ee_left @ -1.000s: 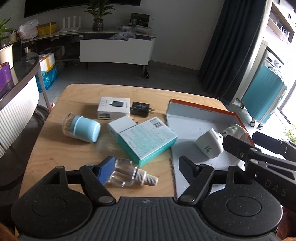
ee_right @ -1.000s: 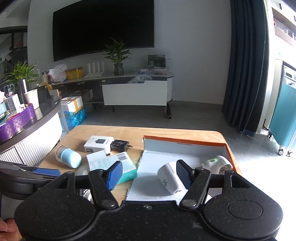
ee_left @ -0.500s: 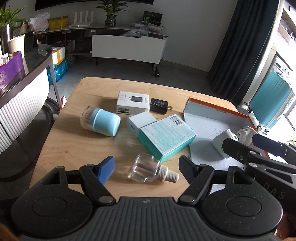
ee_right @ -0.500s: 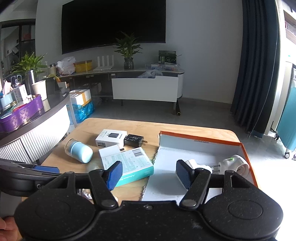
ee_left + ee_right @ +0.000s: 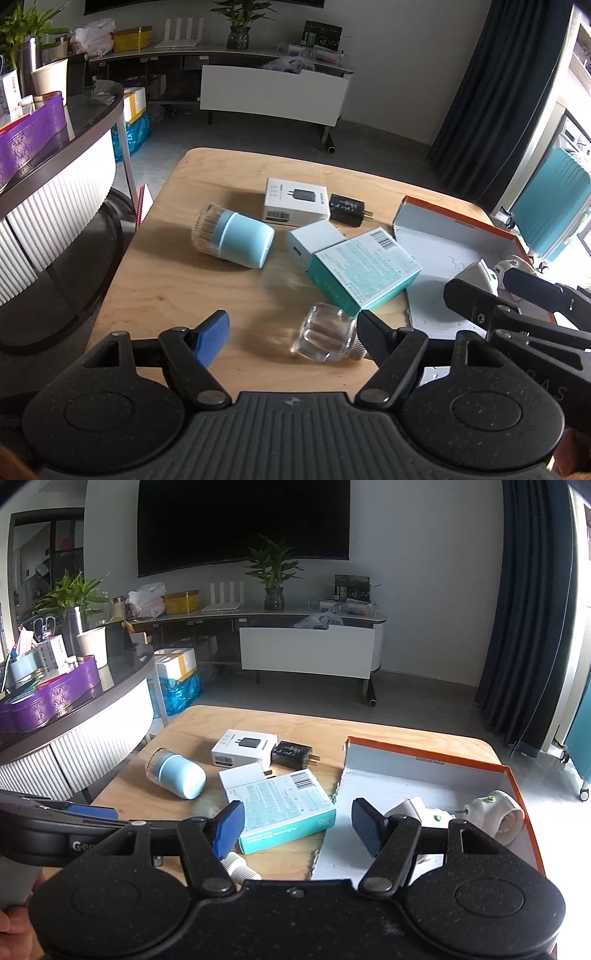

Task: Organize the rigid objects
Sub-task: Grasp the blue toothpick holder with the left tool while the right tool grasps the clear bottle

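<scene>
My left gripper (image 5: 291, 334) is open and empty; a clear bottle with a white cap (image 5: 325, 338) lies on the wooden table (image 5: 207, 177) just before its right finger. Beyond lie a teal box (image 5: 364, 271), a small white box (image 5: 312, 243), a white charger box (image 5: 297, 201), a black plug (image 5: 347, 215) and a light-blue jar (image 5: 234, 240). My right gripper (image 5: 297, 827) is open and empty above the near left part of an orange-rimmed tray (image 5: 424, 764) holding two white plug devices (image 5: 413, 808) (image 5: 495, 810).
A curved counter with a purple bin (image 5: 51, 698) stands left of the table. A teal suitcase (image 5: 546, 206) stands at the right. A white TV bench (image 5: 306, 650) is across the floor. The right gripper's body shows in the left wrist view (image 5: 517, 314).
Both grippers have drawn back and tilted up, so the table objects sit further off. The clear bottle now lies toward the left gripper's right finger instead of its left one.
</scene>
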`<state>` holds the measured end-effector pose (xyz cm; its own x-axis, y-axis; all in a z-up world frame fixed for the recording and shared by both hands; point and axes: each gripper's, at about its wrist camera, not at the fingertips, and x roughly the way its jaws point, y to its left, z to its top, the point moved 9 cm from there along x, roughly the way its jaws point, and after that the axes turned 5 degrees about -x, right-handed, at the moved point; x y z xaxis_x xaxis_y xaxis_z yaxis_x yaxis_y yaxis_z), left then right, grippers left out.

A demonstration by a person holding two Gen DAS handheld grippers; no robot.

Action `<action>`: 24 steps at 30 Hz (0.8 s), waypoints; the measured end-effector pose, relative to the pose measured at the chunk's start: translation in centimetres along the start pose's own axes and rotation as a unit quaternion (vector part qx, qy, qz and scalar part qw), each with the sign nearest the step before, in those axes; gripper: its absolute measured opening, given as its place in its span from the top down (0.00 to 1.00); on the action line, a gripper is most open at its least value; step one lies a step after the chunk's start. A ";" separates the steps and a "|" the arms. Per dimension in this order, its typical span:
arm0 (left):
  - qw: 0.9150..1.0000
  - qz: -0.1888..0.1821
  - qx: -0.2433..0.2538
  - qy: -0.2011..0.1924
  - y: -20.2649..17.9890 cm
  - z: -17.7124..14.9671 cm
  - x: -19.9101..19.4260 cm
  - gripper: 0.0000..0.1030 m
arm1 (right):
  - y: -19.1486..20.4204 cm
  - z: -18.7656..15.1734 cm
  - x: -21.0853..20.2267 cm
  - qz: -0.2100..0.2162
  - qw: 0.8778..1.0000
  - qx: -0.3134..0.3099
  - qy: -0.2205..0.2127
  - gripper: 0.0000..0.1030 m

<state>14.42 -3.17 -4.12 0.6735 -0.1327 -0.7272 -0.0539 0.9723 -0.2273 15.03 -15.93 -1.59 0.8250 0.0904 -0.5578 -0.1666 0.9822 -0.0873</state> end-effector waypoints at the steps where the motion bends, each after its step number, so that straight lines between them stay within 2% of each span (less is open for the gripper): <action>1: 1.000 0.001 -0.001 0.000 0.2 0.0 0.0 0.25 | 0.1 0.0 0.1 0.001 1.000 0.000 0.001 0.25; 14: 1.000 0.016 -0.008 0.009 3.1 -0.2 1.4 0.19 | 1.9 -1.5 1.8 0.029 0.999 -0.003 0.032 0.24; 21: 0.999 0.033 0.030 -0.004 4.7 1.3 3.9 0.04 | 3.4 -3.1 2.7 0.038 0.998 0.002 0.052 0.24; 24: 0.998 0.031 0.045 -0.012 5.0 2.3 5.2 0.01 | 3.9 -3.6 2.7 0.039 0.998 0.007 0.058 0.24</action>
<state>19.37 1.48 -7.58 0.6882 -0.0675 -0.7224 -0.0306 0.9921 -0.1219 14.67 -12.43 -6.45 0.7414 0.1475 -0.6546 -0.2197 0.9751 -0.0292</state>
